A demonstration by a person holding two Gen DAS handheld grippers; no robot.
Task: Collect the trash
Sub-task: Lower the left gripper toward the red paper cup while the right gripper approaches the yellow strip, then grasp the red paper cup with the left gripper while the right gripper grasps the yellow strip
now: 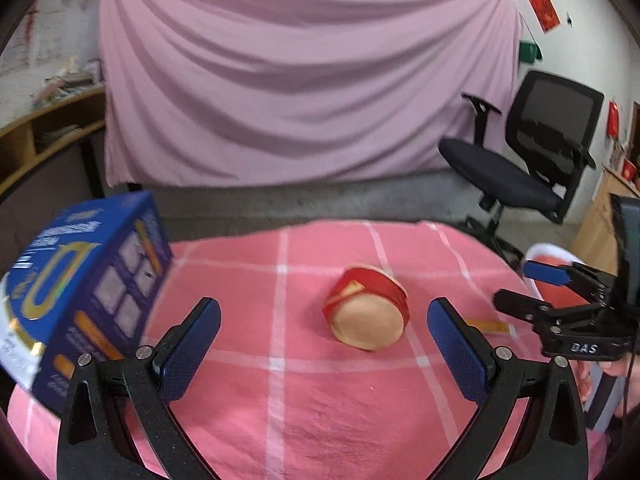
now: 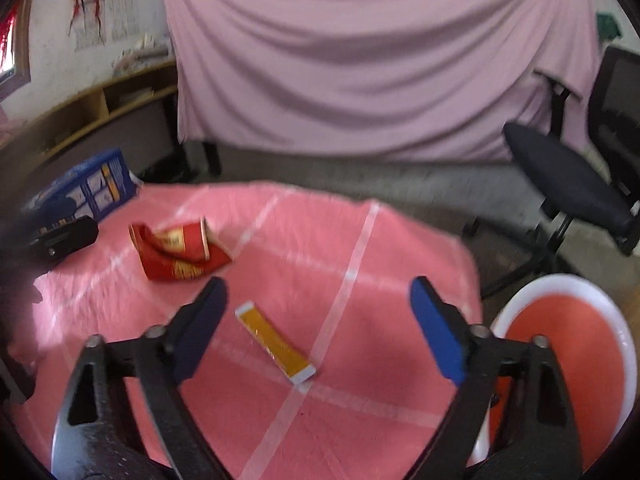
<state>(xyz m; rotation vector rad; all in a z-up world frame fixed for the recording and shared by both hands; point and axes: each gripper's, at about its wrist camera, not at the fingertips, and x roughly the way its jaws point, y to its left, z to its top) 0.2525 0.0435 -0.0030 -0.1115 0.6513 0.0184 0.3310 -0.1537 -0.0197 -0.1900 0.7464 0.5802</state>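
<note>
Looked like an early point in the clean-up; saw three bits of trash left out on the pink checked cloth [image 2: 400,280]. Found a squashed red paper cup [image 1: 366,308] lying on its side near the middle; found a small yellow packet [image 2: 274,342] lying flat, near the cup but not touching it; found a blue box [image 1: 92,292] sitting tilted at the left edge. Spotted a white bin with a red bag [image 2: 568,360] low down off the right side of the cloth; saw no trash in the part of it that showed. Held the left gripper [image 1: 324,344] spread wide with nothing in it, pointed at the cup; held the right gripper [image 2: 318,320] spread wide and empty too, up over the packet. Guessed that nothing was picked up yet; still needed to grab all three and drop them in the bin.
</note>
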